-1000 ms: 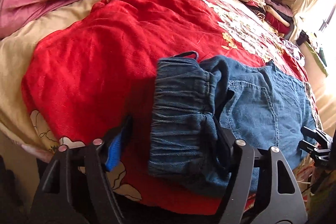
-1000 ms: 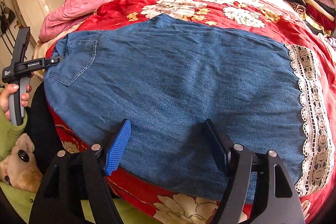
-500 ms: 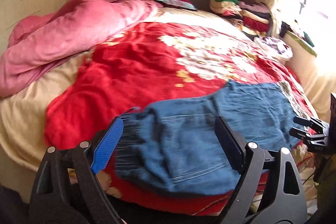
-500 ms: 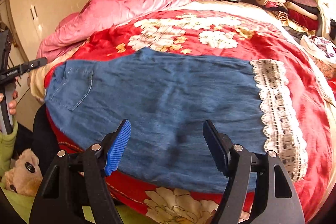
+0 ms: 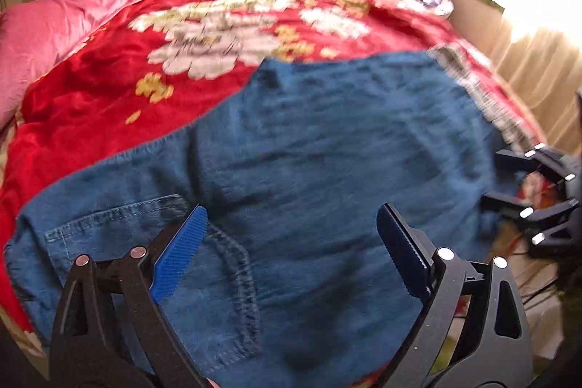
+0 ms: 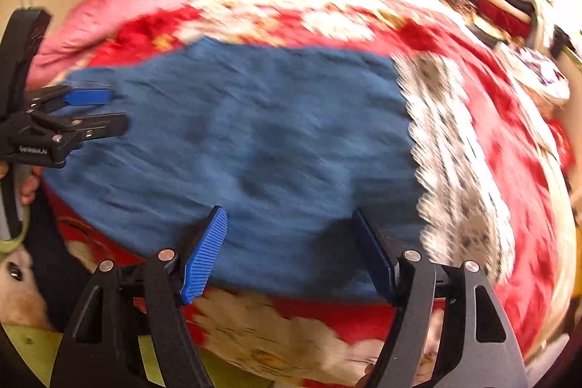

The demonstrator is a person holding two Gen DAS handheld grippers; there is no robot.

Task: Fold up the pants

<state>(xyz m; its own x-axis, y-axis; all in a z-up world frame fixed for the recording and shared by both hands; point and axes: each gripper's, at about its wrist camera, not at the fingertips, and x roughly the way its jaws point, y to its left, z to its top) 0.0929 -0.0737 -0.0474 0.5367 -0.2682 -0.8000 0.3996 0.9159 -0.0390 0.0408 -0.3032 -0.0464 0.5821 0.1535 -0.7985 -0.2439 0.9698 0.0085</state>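
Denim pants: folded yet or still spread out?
Spread flat: the denim pants lie in one wide sheet on the red blanket; no fold shows.

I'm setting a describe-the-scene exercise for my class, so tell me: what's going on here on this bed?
A person is working with two hand-held grippers over a pair of blue denim pants spread flat on a red floral blanket. The left gripper hovers over the back-pocket end, its jaws opening with nothing clamped between them. The right gripper hangs over the near edge of the pants toward the lace-trimmed hem, jaws apart and gripping nothing. No fold shows in the pants at this moment.
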